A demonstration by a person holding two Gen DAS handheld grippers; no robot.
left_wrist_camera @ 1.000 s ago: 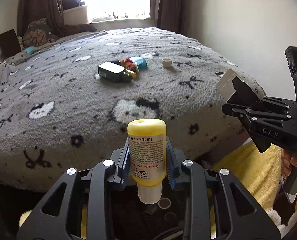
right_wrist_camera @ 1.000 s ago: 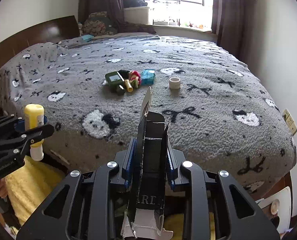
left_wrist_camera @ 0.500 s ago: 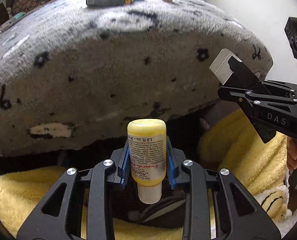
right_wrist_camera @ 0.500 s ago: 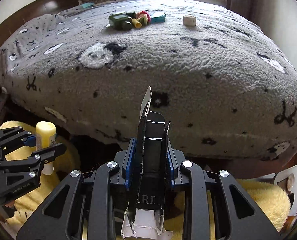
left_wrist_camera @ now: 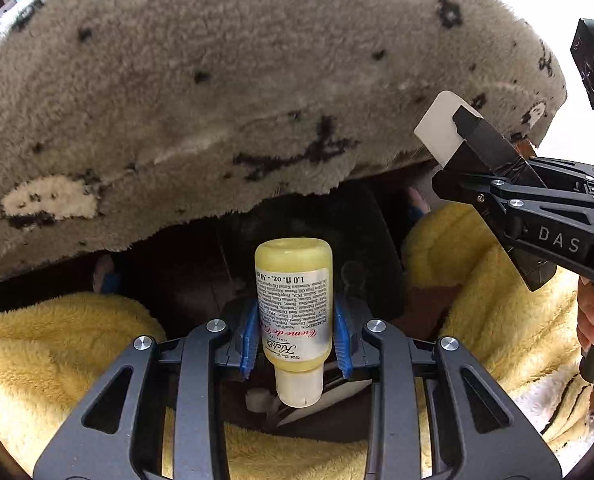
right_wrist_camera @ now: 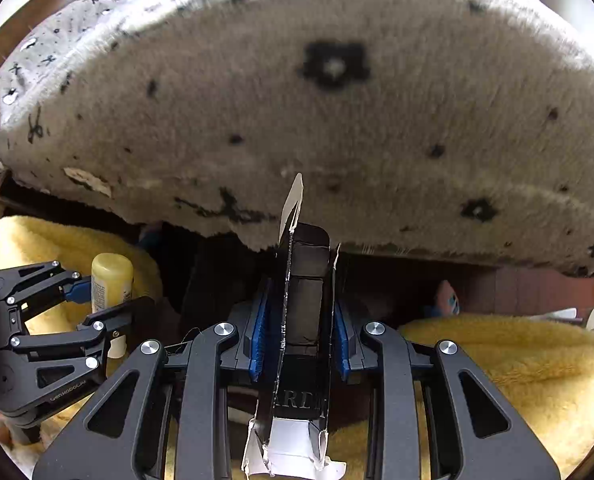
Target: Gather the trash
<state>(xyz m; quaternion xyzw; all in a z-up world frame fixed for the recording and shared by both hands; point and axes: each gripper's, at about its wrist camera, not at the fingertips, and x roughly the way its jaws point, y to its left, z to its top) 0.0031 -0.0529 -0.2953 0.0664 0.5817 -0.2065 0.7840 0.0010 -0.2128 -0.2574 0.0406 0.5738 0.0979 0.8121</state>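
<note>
My left gripper [left_wrist_camera: 295, 336] is shut on a small yellow lotion bottle [left_wrist_camera: 293, 304], held cap down. The bottle also shows in the right wrist view [right_wrist_camera: 111, 284], with the left gripper [right_wrist_camera: 97, 300] at the far left there. My right gripper [right_wrist_camera: 299, 332] is shut on a flattened black cardboard box [right_wrist_camera: 303, 304] with white flaps. The box also shows in the left wrist view [left_wrist_camera: 477, 144], at the right, in the right gripper [left_wrist_camera: 497, 176]. Both grippers are low, in front of the hanging edge of the grey bedspread [left_wrist_camera: 217, 80], above a dark gap below the bed [left_wrist_camera: 317, 232].
Yellow fluffy fabric [left_wrist_camera: 49, 356] lies left and right of the dark gap, and it shows in the right wrist view [right_wrist_camera: 517, 364]. The bedspread [right_wrist_camera: 337, 100] fills the upper half of both views. A small pink and blue object [right_wrist_camera: 447, 296] lies under the bed edge.
Both grippers have dropped from above the bed to below its edge. The bed top and the items on it have left view. The bottle and the box stay gripped.
</note>
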